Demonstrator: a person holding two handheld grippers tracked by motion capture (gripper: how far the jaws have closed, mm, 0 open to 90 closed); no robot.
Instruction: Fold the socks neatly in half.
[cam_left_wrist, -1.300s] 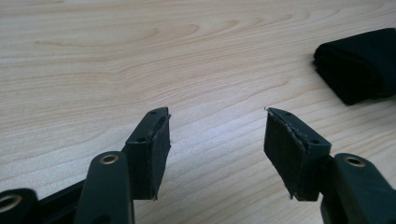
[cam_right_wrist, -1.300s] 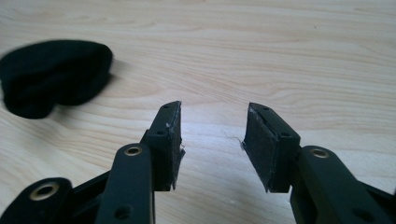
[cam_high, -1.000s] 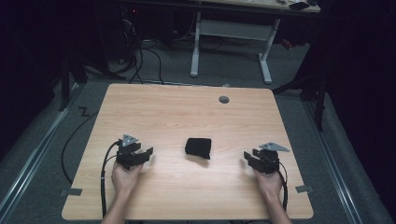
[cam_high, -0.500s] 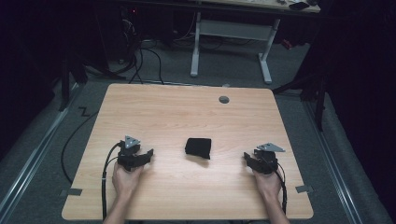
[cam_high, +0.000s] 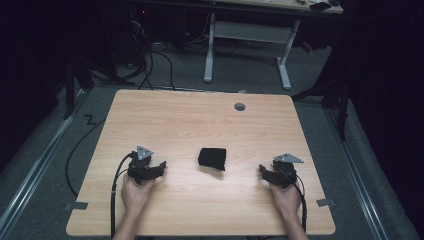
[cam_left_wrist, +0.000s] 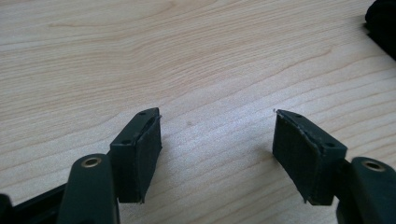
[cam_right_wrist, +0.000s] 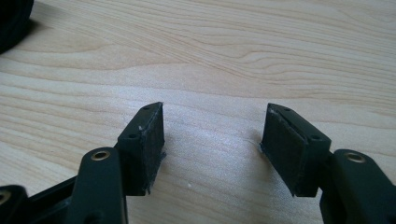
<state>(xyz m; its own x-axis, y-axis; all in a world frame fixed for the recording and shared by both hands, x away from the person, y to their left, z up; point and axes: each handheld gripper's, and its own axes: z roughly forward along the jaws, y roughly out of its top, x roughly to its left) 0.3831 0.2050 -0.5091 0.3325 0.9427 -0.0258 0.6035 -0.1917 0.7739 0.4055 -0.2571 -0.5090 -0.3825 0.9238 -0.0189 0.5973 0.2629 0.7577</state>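
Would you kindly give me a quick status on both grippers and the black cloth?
Left gripper and right gripper open, jaws just opening, nothing between them. Black folded cloth on the table between them, untouched. Path clear.

The cloth (cam_high: 212, 158) is a small, dark, soft piece, black all over, folded into a compact, roughly square bundle. It lies flat on the wooden table (cam_high: 200, 120), casting a faint shadow along its near edge. It sits between the left gripper (cam_high: 159, 167) and the right gripper (cam_high: 262, 170), well apart from both and slightly nearer the left one. Neither touches it. In the left gripper view its edge (cam_left_wrist: 383, 23) shows far off at upper right; in the right gripper view (cam_right_wrist: 13, 21), at upper left.
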